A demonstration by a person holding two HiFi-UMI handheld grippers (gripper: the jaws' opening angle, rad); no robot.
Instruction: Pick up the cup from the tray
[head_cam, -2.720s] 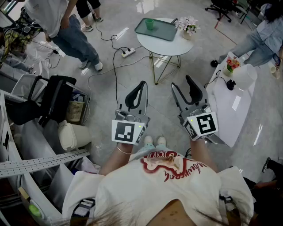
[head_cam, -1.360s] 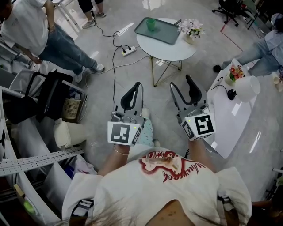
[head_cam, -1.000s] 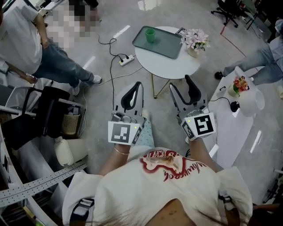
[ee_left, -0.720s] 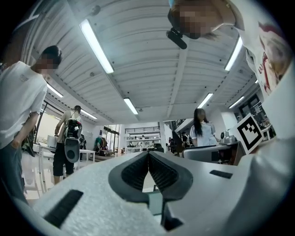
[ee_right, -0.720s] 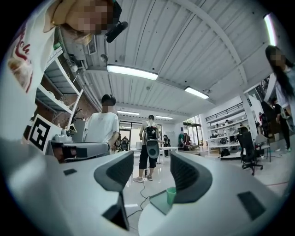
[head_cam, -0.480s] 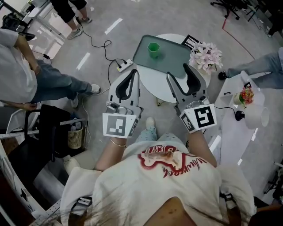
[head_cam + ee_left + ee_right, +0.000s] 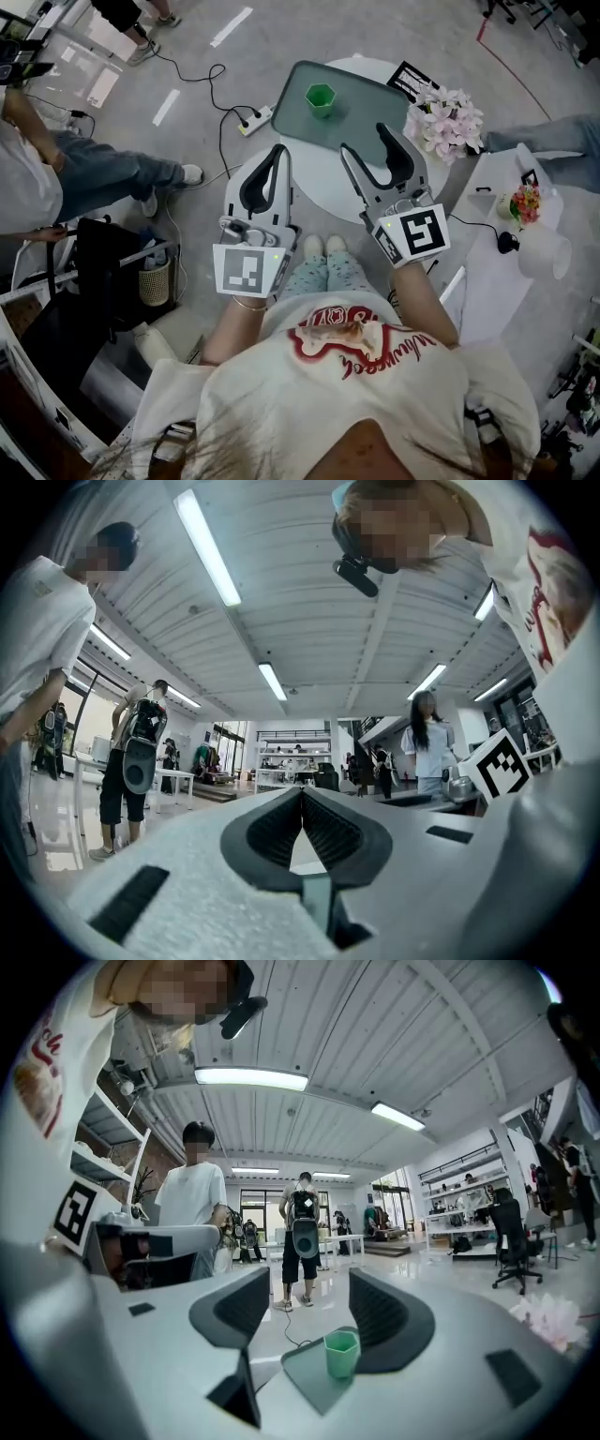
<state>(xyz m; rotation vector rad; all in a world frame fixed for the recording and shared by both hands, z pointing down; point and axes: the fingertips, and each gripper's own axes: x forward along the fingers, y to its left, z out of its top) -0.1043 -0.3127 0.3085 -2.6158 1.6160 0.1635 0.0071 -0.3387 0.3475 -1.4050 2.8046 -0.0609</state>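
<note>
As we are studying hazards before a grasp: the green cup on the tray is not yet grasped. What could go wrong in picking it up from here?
1. In the right gripper view the cup sits off-centre, close to one jaw of the open right tool. That jaw could tip it over on approach.
2. The flowers stand right beside the tray, so the right tool might brush them.

No word or number can be read anywhere. Behind the left claw (image 7: 279, 150), its cube bears a black-and-white square marker (image 7: 246, 272), pattern only. The cube behind the right claw (image 7: 364, 141) bears a second marker (image 7: 417, 230). The red shirt print (image 7: 361, 342), behind both claws, has cursive lettering too creased to read. A patterned card (image 7: 410, 77) beyond the right claw, on the counter (image 7: 319, 178), shows no legible text.
</note>
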